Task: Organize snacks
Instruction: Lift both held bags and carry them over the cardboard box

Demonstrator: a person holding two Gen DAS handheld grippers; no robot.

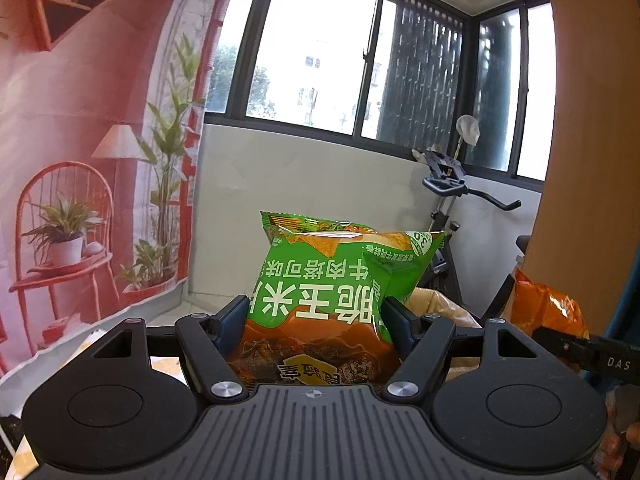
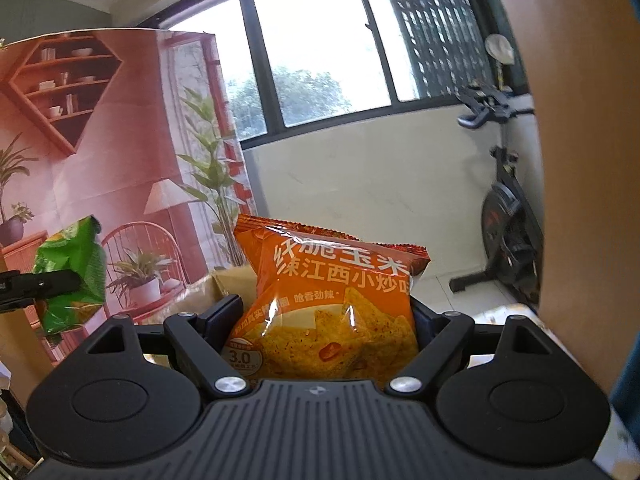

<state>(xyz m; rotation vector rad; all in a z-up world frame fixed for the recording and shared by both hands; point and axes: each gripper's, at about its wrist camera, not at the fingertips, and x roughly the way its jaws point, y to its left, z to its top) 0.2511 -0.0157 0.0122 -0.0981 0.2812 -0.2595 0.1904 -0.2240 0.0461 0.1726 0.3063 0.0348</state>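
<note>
Left wrist view: left gripper (image 1: 314, 316) is clamped on a green bag (image 1: 332, 280) of corn chips, held upside down in the air, its printed text inverted. Behind it hangs a pink backdrop (image 1: 80, 140) beside a window (image 1: 320, 48), with an exercise bike (image 1: 452, 208) by the wall. At the right edge, an orange bag (image 2: 340, 300) shows beside a cardboard box (image 1: 444, 304).

Right wrist view: right gripper (image 2: 326, 320) is clamped on the orange bag, upright in the air. The green bag hangs at the left edge.
</note>
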